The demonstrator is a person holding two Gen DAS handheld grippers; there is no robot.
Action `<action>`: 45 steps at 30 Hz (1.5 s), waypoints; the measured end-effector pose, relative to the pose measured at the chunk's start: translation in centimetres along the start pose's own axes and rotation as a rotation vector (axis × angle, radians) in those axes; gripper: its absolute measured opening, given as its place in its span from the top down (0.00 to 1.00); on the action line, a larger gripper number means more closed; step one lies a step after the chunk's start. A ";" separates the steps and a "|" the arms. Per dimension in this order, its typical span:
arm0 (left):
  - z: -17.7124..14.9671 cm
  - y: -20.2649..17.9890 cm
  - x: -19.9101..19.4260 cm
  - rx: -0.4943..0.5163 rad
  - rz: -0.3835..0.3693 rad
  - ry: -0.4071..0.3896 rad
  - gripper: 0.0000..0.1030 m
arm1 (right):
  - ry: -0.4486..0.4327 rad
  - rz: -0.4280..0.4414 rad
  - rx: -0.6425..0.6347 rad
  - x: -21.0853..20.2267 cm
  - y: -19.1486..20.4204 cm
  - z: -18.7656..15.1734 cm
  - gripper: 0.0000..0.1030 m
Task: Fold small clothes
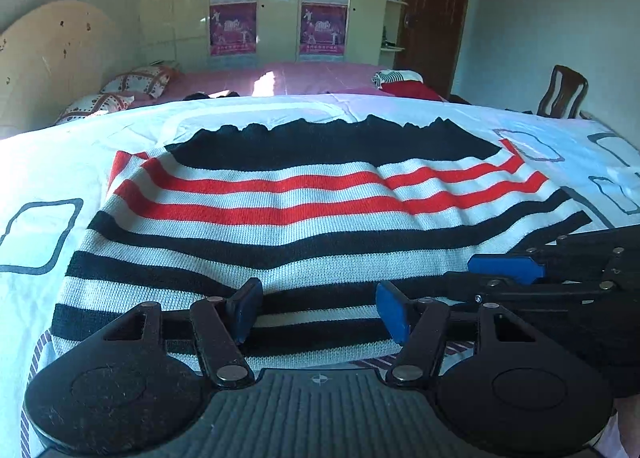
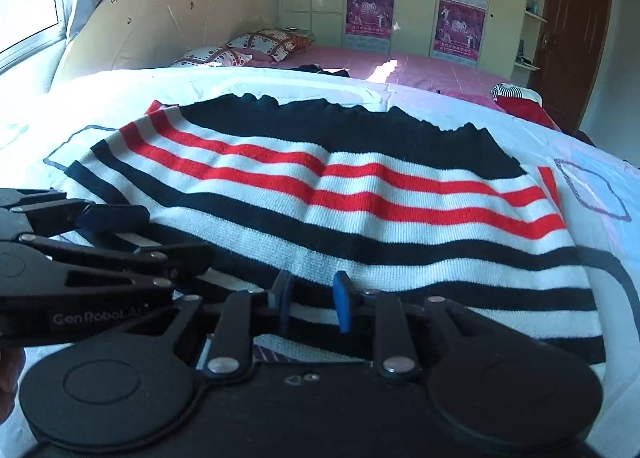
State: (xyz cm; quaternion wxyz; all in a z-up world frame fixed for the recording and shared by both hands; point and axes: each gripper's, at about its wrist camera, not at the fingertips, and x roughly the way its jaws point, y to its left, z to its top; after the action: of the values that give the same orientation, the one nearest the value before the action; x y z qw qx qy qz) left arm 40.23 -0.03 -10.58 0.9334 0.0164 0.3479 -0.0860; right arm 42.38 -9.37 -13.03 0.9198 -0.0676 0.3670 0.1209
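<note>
A bed [image 1: 248, 114] covered by a white sheet with grey outlined shapes carries the things. A striped knit sweater [image 1: 304, 210] in black, white and red lies spread flat on it, reaching the near edge.

A striped knit garment [image 1: 304, 210] [image 2: 320, 194] lay spread flat across the middle of both frames, filling most of the width. Its far part was solid black with a wavy, ruffled top edge. Below that came white knit crossed by three red stripes, then white crossed by black stripes running down to the lower edge of the frame. A few soft wrinkles ran through the right half in the left wrist view. Red-striped corners showed at its upper left and upper right there.
</note>
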 end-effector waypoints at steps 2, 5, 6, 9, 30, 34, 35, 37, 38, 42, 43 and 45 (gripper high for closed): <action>-0.4 0.4 -0.4 0.028 0.042 -0.010 0.39 | 0.003 -0.014 -0.024 -0.3 -0.3 0.0 0.77; -1.4 4.2 -1.4 -0.049 0.075 -0.007 0.39 | 0.003 -0.081 0.038 -1.3 -3.8 -0.7 0.78; -2.0 5.6 -1.8 -0.060 0.092 -0.008 0.39 | 0.002 -0.110 0.073 -2.1 -6.0 -1.5 0.79; -3.5 9.0 -3.1 -0.087 0.069 -0.005 0.40 | 0.025 -0.206 0.145 -3.5 -11.5 -3.5 0.81; -3.5 11.5 -1.5 -0.148 0.124 0.032 0.26 | 0.040 -0.191 0.155 -3.6 -13.0 -4.7 0.77; -3.4 11.2 -1.2 -0.141 0.131 0.033 0.26 | 0.040 -0.193 0.157 -3.7 -13.0 -4.7 0.76; -3.5 11.2 -1.2 -0.142 0.129 0.033 0.26 | 0.041 -0.194 0.152 -3.8 -12.9 -4.7 0.76; -3.5 11.3 -1.2 -0.139 0.126 0.031 0.26 | 0.042 -0.194 0.148 -3.8 -13.0 -4.8 0.78; -3.6 11.4 -1.2 -0.139 0.123 0.030 0.25 | 0.042 -0.194 0.148 -3.8 -13.1 -4.9 0.78; -3.8 11.8 -1.2 -0.143 0.112 0.025 0.24 | 0.034 -0.187 0.168 -4.0 -13.5 -5.2 0.79; -3.8 11.8 -1.1 -0.144 0.110 0.024 0.24 | 0.032 -0.186 0.167 -4.0 -13.6 -5.3 0.79; -3.8 11.9 -1.1 -0.142 0.105 0.023 0.23 | 0.026 -0.181 0.169 -4.0 -13.6 -5.4 0.79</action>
State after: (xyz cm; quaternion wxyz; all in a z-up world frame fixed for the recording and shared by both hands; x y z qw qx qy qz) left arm 38.97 12.21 -13.10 0.9315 -0.0308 0.3623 -0.0118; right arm 39.75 -24.31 -13.69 0.9245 -0.0242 0.3804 0.0051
